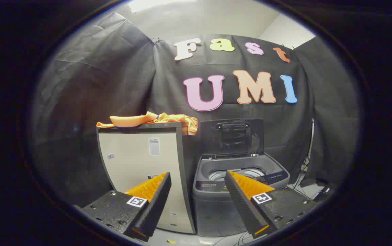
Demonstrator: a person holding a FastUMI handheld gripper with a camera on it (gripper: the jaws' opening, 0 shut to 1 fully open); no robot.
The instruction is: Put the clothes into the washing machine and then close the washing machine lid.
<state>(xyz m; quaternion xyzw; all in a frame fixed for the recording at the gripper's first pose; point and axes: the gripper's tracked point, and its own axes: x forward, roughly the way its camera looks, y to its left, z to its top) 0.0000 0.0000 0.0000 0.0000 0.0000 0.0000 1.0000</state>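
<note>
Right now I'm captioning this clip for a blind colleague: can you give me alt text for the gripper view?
An open gripper, holding nothing, points at a small top-loading washing machine whose lid stands raised. Left of the machine, orange clothes lie bunched on top of a pale cabinet, beyond the fingers.

- Creased black cloth wall (90, 85) is hanging around the booth, from nine to three o'clock.
- Pale ceiling (196, 17) is glowing at twelve o'clock.
- Tall beige cabinet (141, 160) is standing at seven o'clock on light floor (189, 239).
</note>
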